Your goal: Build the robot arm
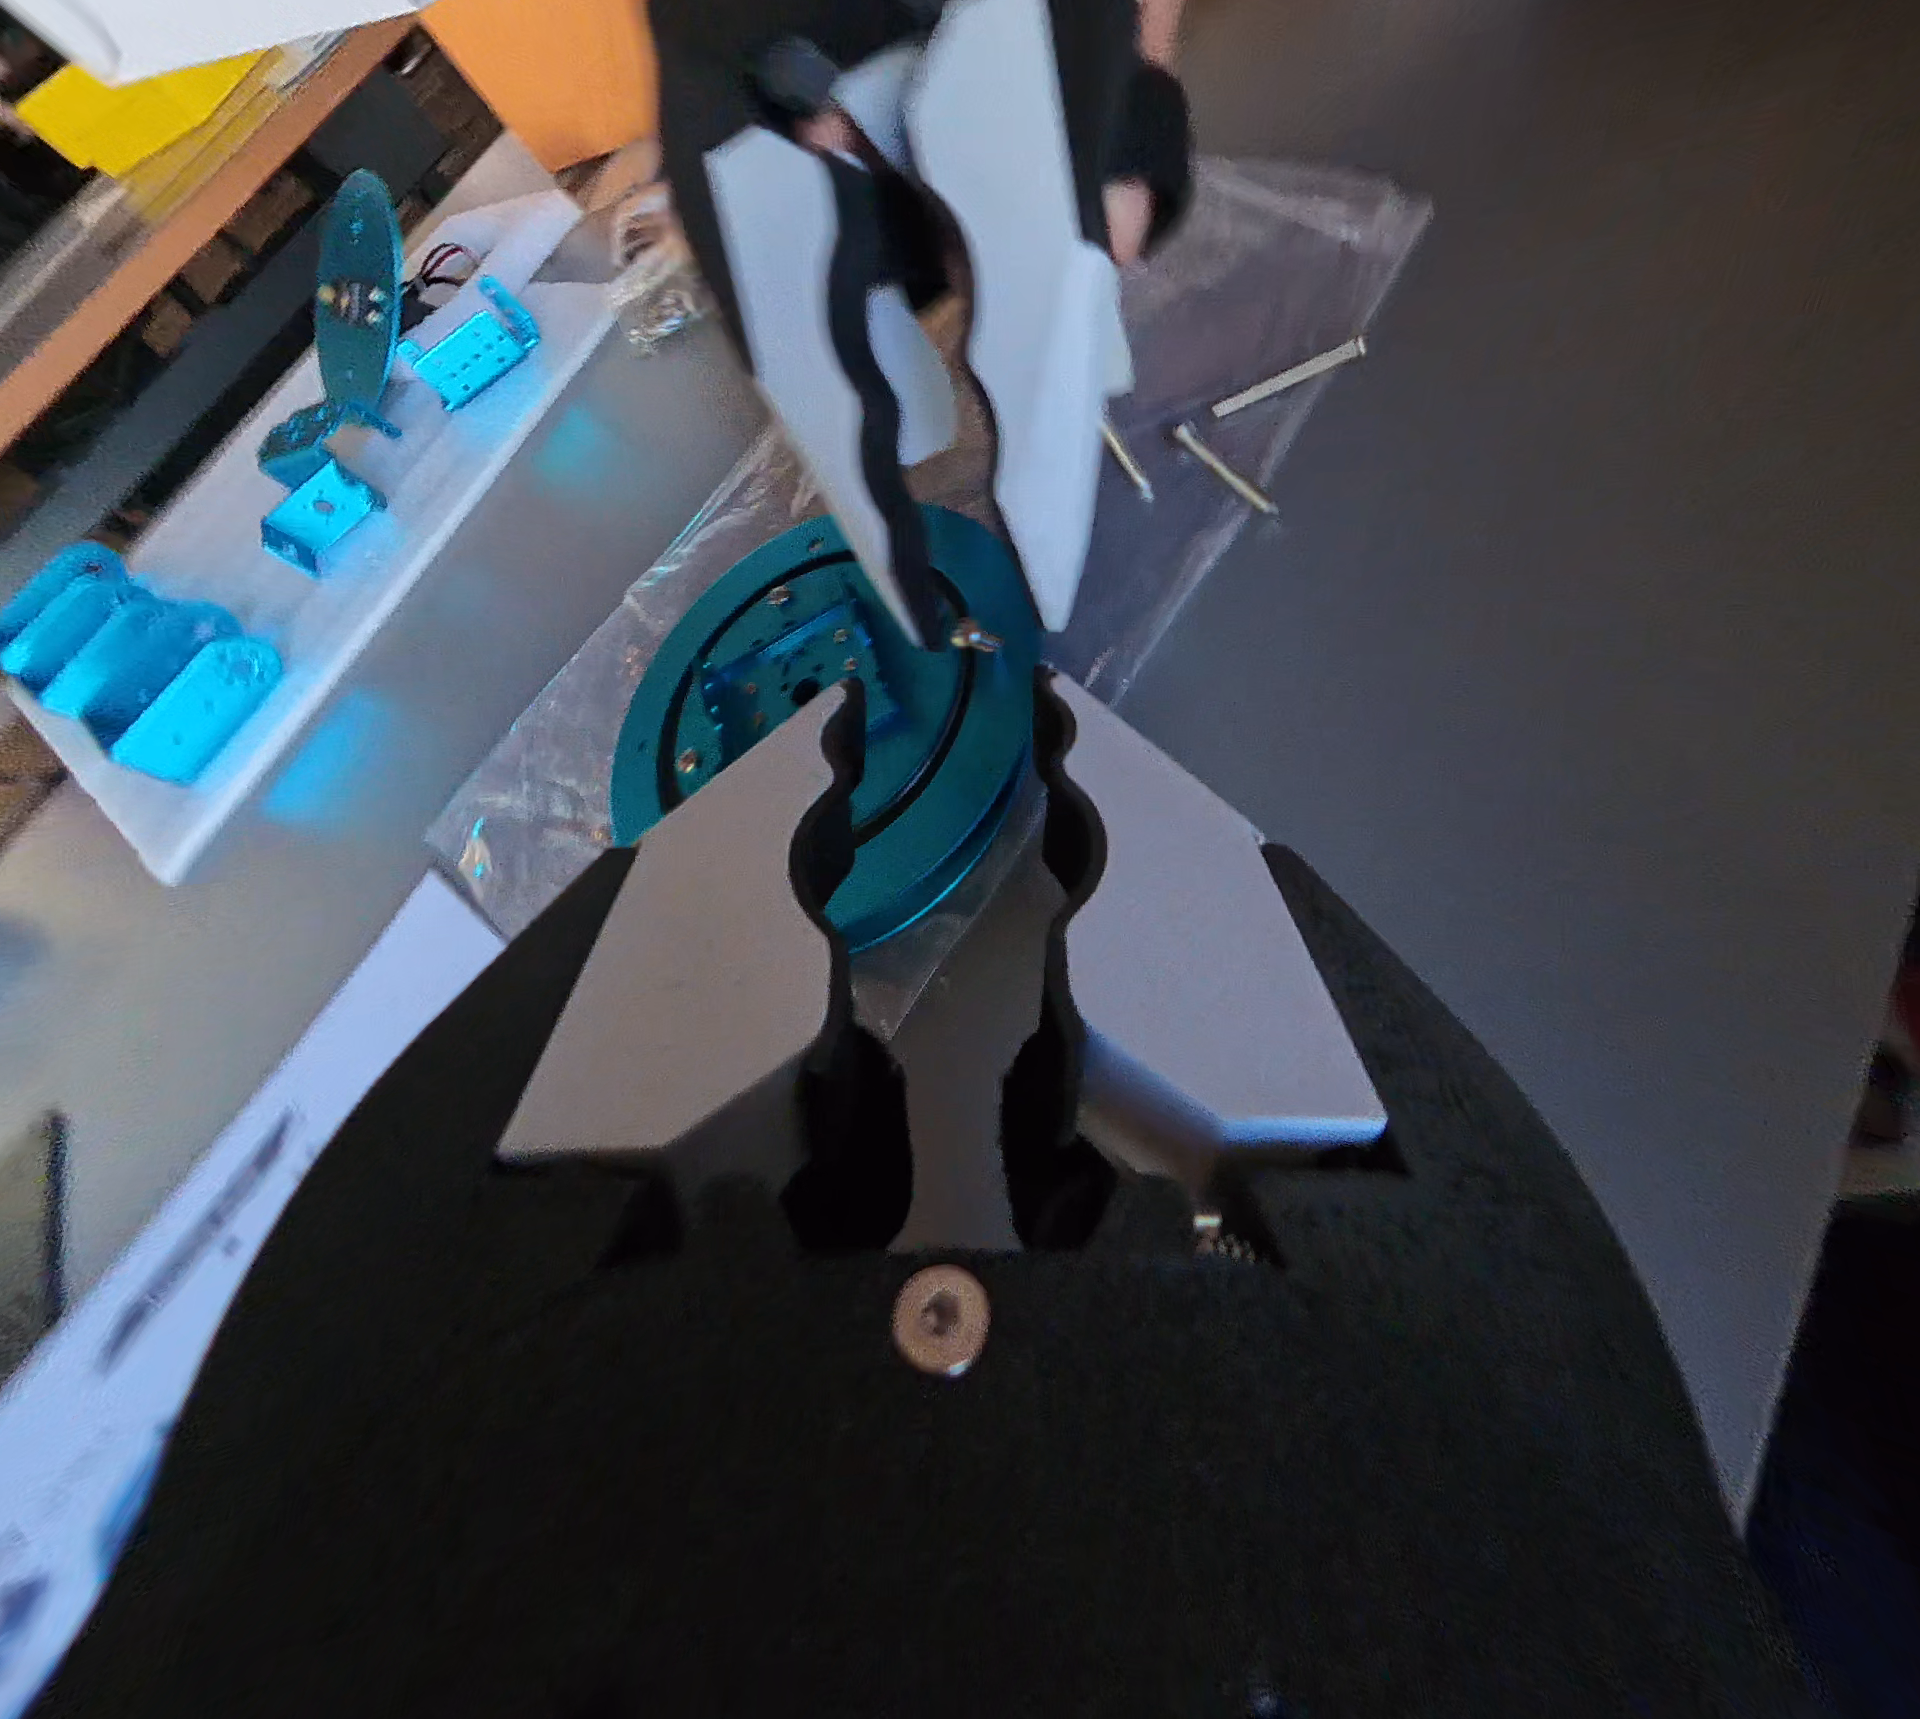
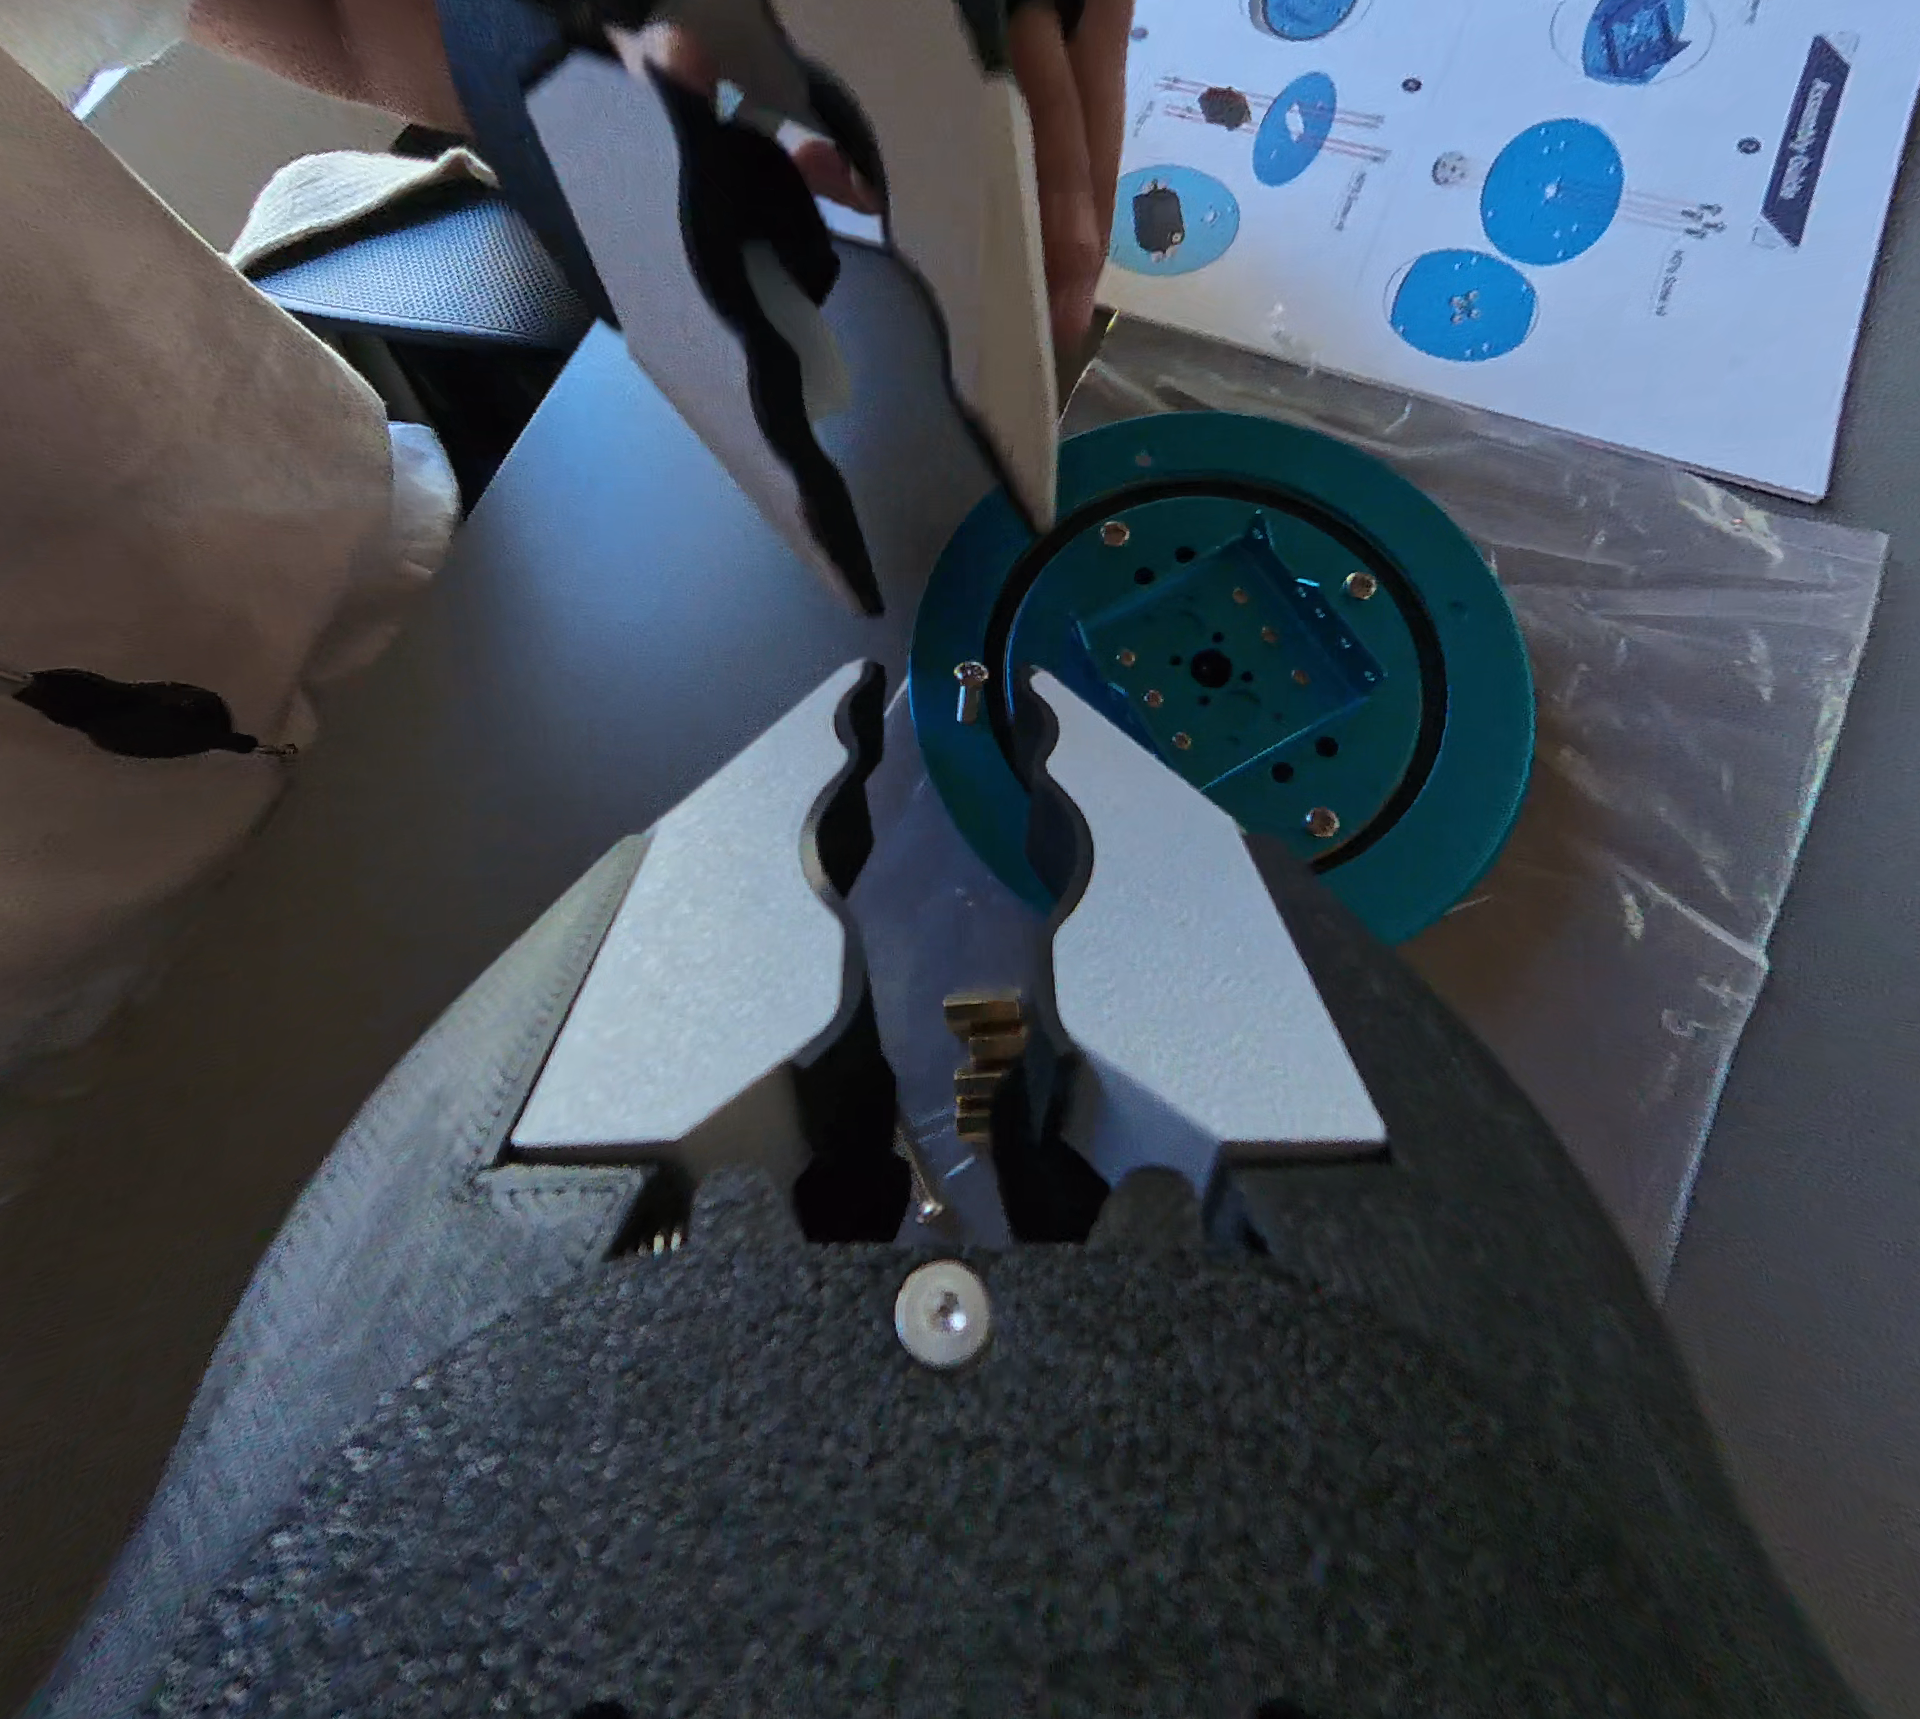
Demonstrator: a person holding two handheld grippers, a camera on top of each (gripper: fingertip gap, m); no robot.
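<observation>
A teal round disc assembly (image 2: 1455,526) with a blue square bracket (image 2: 1226,661) at its centre lies flat on a clear plastic bag (image 2: 1662,682). A small silver screw (image 2: 968,690) stands on its outer ring. My right gripper (image 2: 951,677) is open with the screw between its fingertips. My left gripper (image 2: 956,560) comes from the far side, open, one finger on the ring and the other just off the disc's edge. In the left wrist view my left gripper (image 1: 948,693) straddles the disc's (image 1: 727,682) rim, facing the right gripper (image 1: 987,627) and the screw (image 1: 977,635).
A white tray (image 1: 343,630) at left holds blue metal brackets (image 1: 135,661) and an upright teal plate (image 1: 358,287). Long screws (image 1: 1288,365) lie in another clear bag. An illustrated sheet (image 2: 1507,111) lies behind the disc. Brass spacers (image 2: 982,1056) lie near me. A person's beige sleeve (image 2: 156,422) is at left. The tips of both grippers are at nearly the same place.
</observation>
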